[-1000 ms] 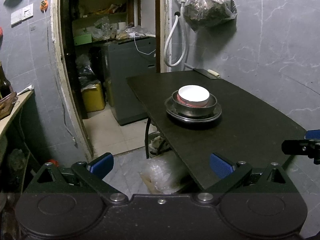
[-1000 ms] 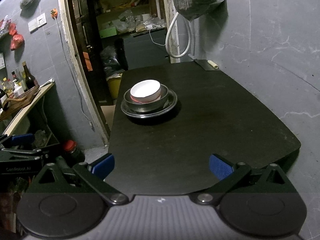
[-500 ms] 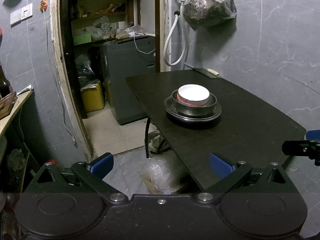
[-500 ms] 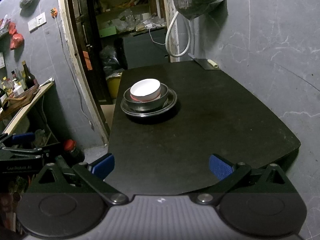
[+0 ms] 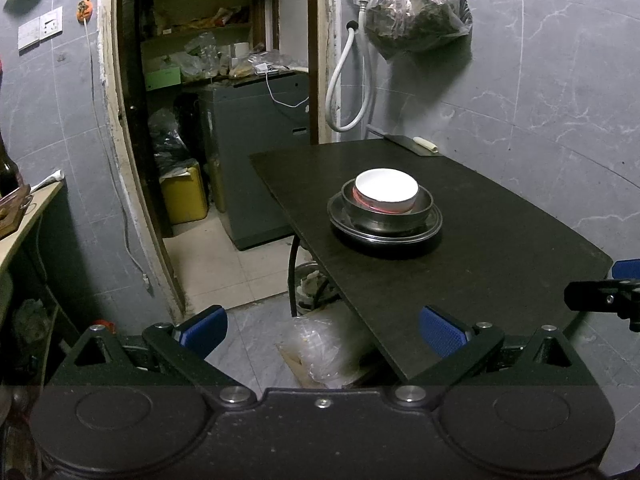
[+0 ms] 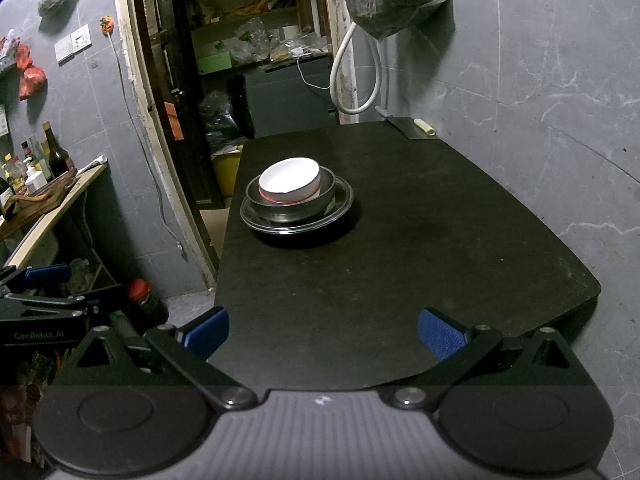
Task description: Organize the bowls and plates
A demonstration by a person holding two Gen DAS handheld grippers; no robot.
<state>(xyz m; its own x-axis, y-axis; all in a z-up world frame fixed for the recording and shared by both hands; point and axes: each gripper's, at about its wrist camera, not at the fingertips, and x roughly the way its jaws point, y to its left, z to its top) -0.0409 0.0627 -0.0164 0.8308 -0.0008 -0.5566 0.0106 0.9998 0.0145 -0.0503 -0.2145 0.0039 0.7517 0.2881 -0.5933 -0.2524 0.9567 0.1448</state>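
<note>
On the black table (image 5: 500, 240) (image 6: 420, 232) stands one stack: a white bowl (image 5: 386, 191) (image 6: 289, 180) nested in a steel bowl (image 5: 424, 212) (image 6: 324, 200), which rests on metal plates (image 5: 344, 224) (image 6: 256, 216). My left gripper (image 5: 323, 330) is open and empty, held off the table's near left corner, well short of the stack. My right gripper (image 6: 323, 330) is also open and empty, hovering over the table's near edge. In the left wrist view the right gripper's fingers (image 5: 600, 298) show at the right edge.
A cleaver (image 6: 408, 125) lies at the table's far end by the grey wall. A doorway (image 5: 216, 120) opens to a cluttered storeroom on the left. A plastic bag (image 5: 324, 354) lies on the floor under the table. A counter with bottles (image 6: 44, 160) stands far left.
Both views shifted only slightly; the stack and both open grippers stay essentially as they were.
</note>
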